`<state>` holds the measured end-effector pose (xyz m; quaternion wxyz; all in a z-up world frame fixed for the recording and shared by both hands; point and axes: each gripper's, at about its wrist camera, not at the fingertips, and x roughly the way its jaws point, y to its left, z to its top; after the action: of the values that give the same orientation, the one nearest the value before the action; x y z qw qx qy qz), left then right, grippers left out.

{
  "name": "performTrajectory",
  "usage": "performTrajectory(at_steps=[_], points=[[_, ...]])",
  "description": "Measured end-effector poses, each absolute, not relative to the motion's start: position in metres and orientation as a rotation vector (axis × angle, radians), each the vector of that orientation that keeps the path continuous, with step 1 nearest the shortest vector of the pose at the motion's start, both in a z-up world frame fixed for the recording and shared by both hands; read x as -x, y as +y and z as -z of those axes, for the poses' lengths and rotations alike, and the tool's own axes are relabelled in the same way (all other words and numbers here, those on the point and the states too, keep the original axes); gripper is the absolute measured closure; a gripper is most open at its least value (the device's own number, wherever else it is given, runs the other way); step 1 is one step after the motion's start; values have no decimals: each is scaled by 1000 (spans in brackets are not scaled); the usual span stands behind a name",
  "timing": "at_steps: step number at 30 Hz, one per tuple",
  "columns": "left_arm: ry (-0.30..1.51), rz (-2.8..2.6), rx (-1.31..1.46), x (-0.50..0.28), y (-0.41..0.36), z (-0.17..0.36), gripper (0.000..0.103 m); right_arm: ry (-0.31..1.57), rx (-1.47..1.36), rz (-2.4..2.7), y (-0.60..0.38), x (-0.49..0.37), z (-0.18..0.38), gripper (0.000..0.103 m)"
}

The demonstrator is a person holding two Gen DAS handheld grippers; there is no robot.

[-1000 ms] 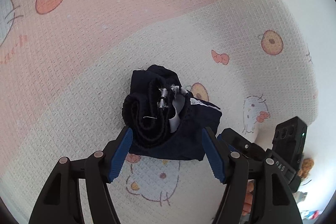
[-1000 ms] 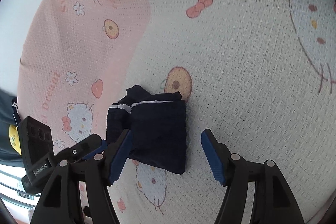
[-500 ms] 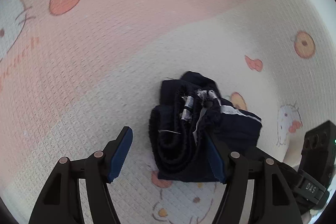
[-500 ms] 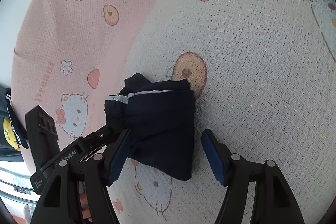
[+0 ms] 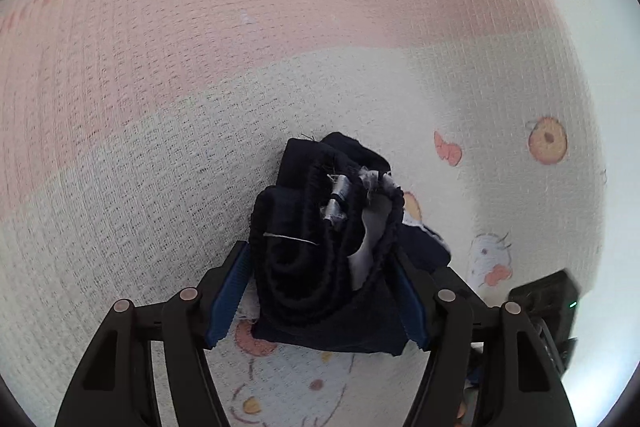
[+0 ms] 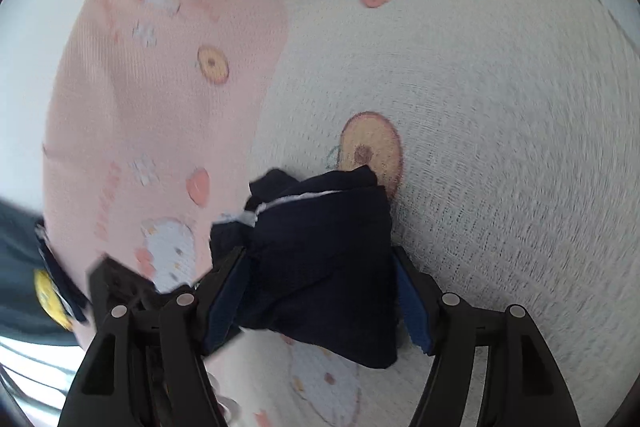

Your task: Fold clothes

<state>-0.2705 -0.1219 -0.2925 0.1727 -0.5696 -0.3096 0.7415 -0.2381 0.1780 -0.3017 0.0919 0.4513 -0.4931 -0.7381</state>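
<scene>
Tool status first: the left tool (image 5: 320, 267) is roughly half open and its jaws have just been closing in. The navy garment (image 5: 304, 227) sits right between them, and both blue pads (image 5: 230, 299) touch the bundle, one on each side, so it's pinching the folded wad. The right tool (image 6: 320, 263) stands a bit wider. It straddles the same garment from the other side, and the cloth fills the gap between its pads, but the picture is blurry and I can't tell if they actually press on it; looks more like open jaws around it. The garment lies bunched and folded on the pink-and-white cartoon blanket (image 5: 160, 107), on the white part just below the pink band. Count-wise: two tools, one navy garment, one blanket. The garment shows two silver drawstring tips (image 5: 340, 187) on top and one white stripe (image 6: 296, 197) along an edge. There's also one dark cloth with a yellow patch (image 6: 44, 283) at the far left edge of the right wrist view.
</scene>
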Motion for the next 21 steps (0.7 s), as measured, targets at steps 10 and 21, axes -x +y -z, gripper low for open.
performTrajectory(at_steps=[10,21], points=[[-1069,-2072,1611,263,-123,304,62,-1470,-1271,2274,175,233,301,46],[-1142,-2037,1577,264,-114,301,75,-1510,-1316,2259,177,224,301,89]])
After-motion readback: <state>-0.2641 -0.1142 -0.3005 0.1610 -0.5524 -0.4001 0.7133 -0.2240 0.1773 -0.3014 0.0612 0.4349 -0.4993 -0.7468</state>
